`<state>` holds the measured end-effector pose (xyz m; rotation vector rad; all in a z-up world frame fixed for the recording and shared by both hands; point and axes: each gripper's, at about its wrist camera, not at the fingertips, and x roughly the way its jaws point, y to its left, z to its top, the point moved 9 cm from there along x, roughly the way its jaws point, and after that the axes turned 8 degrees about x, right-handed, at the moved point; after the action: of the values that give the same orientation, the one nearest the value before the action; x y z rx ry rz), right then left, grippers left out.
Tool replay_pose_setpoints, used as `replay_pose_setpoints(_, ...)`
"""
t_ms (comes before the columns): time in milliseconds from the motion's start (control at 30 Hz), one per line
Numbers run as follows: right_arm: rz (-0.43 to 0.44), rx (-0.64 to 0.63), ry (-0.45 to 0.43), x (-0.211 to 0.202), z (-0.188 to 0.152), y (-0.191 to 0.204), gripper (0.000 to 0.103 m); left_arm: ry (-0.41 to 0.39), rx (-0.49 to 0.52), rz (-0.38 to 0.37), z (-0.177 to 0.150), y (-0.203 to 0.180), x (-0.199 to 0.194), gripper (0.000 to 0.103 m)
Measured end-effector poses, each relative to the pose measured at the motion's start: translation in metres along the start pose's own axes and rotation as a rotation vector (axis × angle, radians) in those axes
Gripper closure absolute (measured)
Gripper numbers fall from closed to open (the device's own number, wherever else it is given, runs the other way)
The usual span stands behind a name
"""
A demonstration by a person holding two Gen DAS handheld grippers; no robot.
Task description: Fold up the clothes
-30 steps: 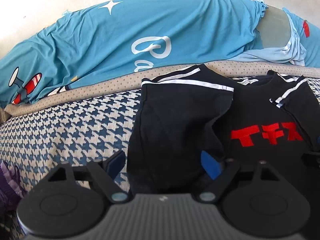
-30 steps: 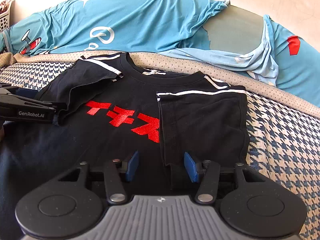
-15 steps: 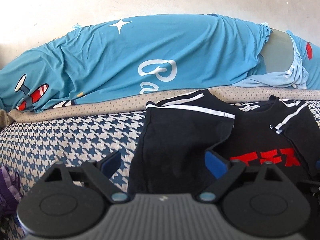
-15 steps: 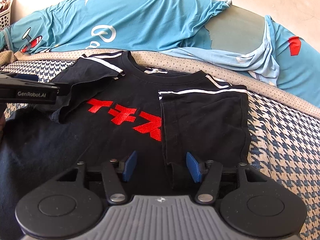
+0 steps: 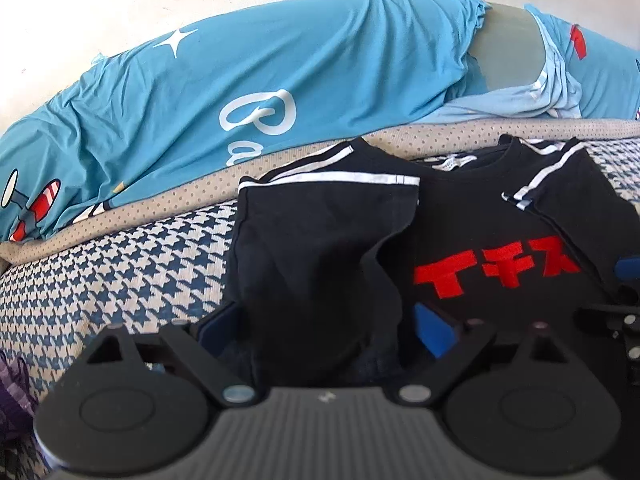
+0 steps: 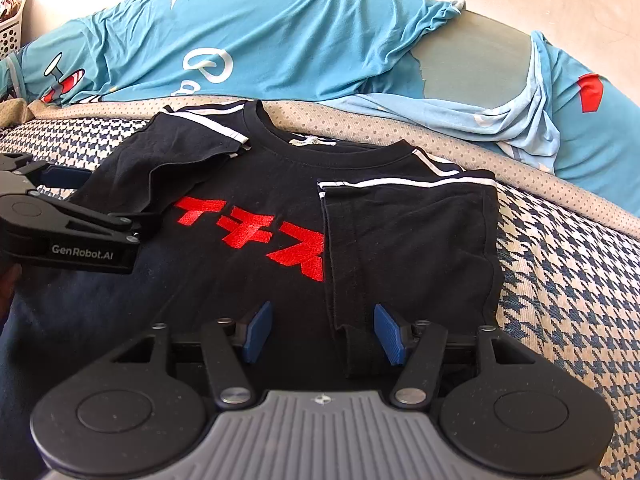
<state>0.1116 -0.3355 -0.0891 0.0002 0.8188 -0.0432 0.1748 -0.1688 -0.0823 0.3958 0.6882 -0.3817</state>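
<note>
Black T-shirt on houndstooth bed, left tool jaws just widened, apart astride folded sleeve, right tool jaws just widened, apart over opposite sleeve.

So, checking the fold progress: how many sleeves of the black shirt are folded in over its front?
2: left sleeve beside the left gripper, right sleeve ahead of the right gripper.

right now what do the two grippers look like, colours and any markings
Both are matte black linkage frames with round disc housings either side of a ribbed grey centre plate, silver pivot pins, and blue ribbed finger pads. The right gripper shows this clearly, as does the left gripper. Seen side-on from the right wrist view, the left one carries white "GenRobot.AI" lettering.
</note>
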Motion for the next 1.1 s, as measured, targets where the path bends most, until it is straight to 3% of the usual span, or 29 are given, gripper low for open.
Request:
replay_pose_setpoints(67, 0.001, 0.001, 0.001, 0.0, 0.0, 0.0, 0.047, -0.045, -0.024, -0.017, 0.007, 0.003, -0.01, 0.009)
replay_pose_setpoints(233, -0.001, -0.006, 0.0, 0.0, -0.001, 0.001, 0.046, -0.126, -0.08, 0.044, 0.023, 0.023, -0.024, 0.004)
replay_pose_setpoints(533, -0.002, -0.009, -0.002, 0.0, -0.001, 0.002, 0.044, -0.031, -0.067, 0.177, 0.005, 0.038, 0.012, 0.004)
replay_pose_setpoints(700, -0.002, -0.013, -0.004, 0.001, -0.002, 0.003, 0.042, -0.042, -0.02, 0.069, 0.007, 0.01, 0.017, 0.004)
replay_pose_setpoints(833, -0.002, -0.016, -0.004, 0.001, -0.002, 0.003, 0.041, -0.032, 0.065, 0.078, 0.002, -0.008, 0.019, 0.004)
replay_pose_setpoints(1000, -0.001, -0.018, -0.003, 0.002, -0.002, 0.002, 0.041, 0.006, -0.009, 0.036, 0.0, -0.002, 0.02, 0.004)
replay_pose_setpoints(1100, 0.0, -0.016, -0.003, 0.001, -0.001, 0.002, 0.041, -0.023, -0.001, 0.045, 0.005, -0.003, 0.01, 0.004)
